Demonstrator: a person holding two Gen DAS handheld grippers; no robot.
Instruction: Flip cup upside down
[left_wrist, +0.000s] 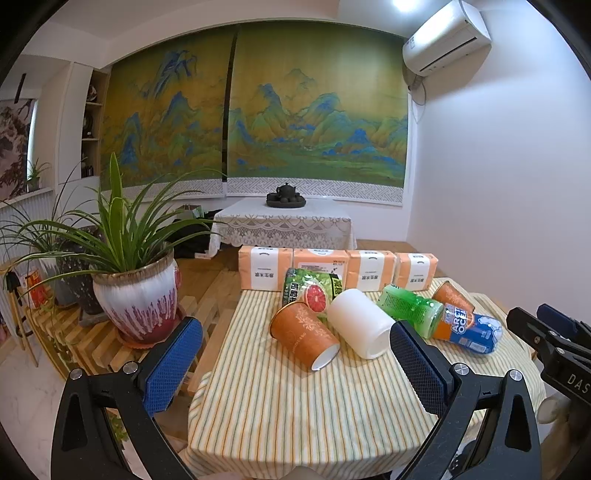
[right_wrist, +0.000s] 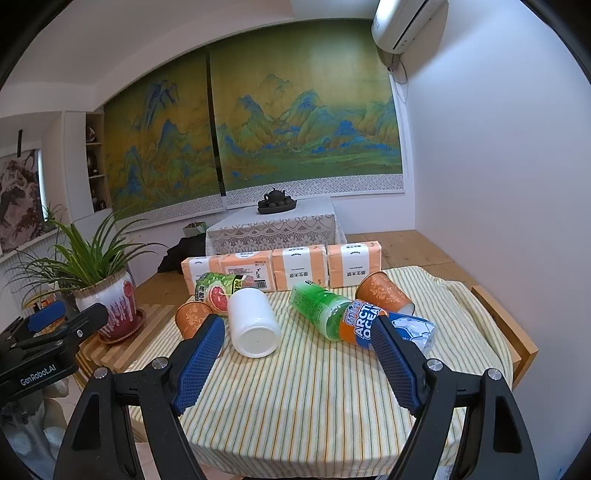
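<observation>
Two orange cups (left_wrist: 304, 334) (right_wrist: 384, 291) lie on their sides on the table (left_wrist: 295, 406), apparently touching neighbouring bottles. Left tool (left_wrist: 295, 362) and right tool (right_wrist: 299, 365) both gape apart, gripping nothing.

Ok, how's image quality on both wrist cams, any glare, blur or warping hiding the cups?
Left wrist view: sharp, evenly lit, ceiling light blown out, strong fisheye bending at the edges; nearer orange cup and white cup clear. Right wrist view: same warping, no glare on the tablecloth; its left finger partly hides that orange cup.
</observation>
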